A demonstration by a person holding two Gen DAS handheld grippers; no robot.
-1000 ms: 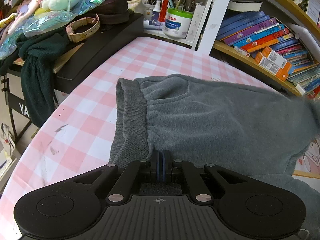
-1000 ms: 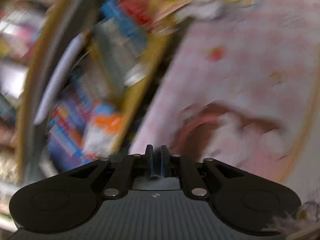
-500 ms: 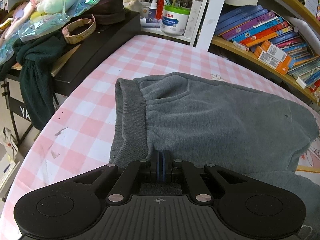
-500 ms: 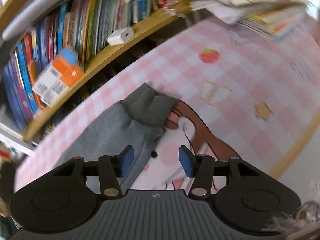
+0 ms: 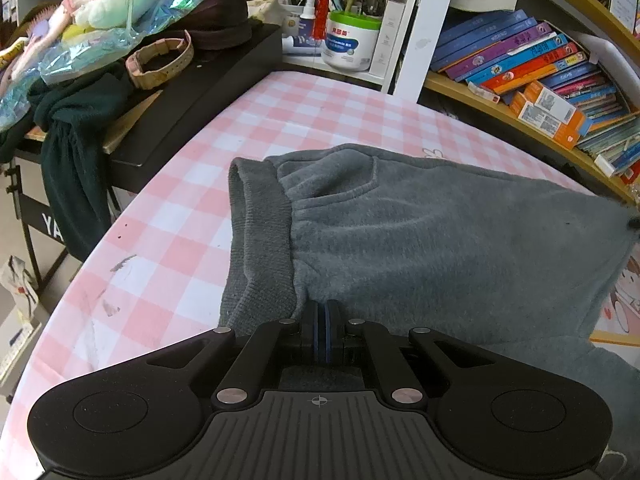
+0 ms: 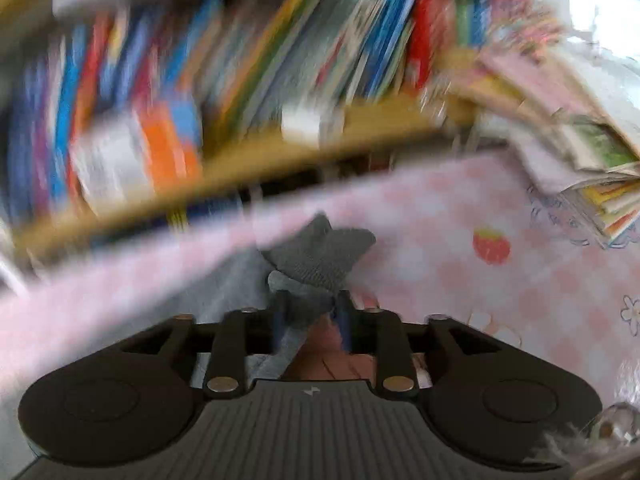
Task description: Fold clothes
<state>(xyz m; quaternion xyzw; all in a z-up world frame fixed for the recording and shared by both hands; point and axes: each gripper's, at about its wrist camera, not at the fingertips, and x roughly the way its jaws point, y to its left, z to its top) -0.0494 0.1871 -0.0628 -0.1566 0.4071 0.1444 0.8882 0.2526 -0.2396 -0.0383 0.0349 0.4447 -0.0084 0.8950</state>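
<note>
Grey fleece trousers [image 5: 440, 240] lie across the pink checked tablecloth [image 5: 180, 240], the ribbed waistband [image 5: 260, 232] at the left end. My left gripper [image 5: 321, 308] is shut on the fabric just beside the waistband, at the near edge. In the right wrist view, which is motion-blurred, the ribbed leg cuff [image 6: 320, 252] stands bunched up just past my right gripper [image 6: 312, 308]. Its jaws are closing, with grey fabric pinched between the blue pads [image 6: 280, 320]. The rest of that trouser leg [image 6: 240, 280] trails off to the left.
A black keyboard stand [image 5: 192, 92] piled with a dark green cloth [image 5: 72, 152] and toys borders the table on the left. Bookshelves [image 5: 540, 80] and a tub of pens [image 5: 352, 44] line the far side. A stack of papers [image 6: 580, 160] sits right of the cuff.
The right gripper rolled and swept down onto the leg cuff; its jaws opened wide, then narrowed around the fabric. The left gripper kept still, shut on the trousers.
</note>
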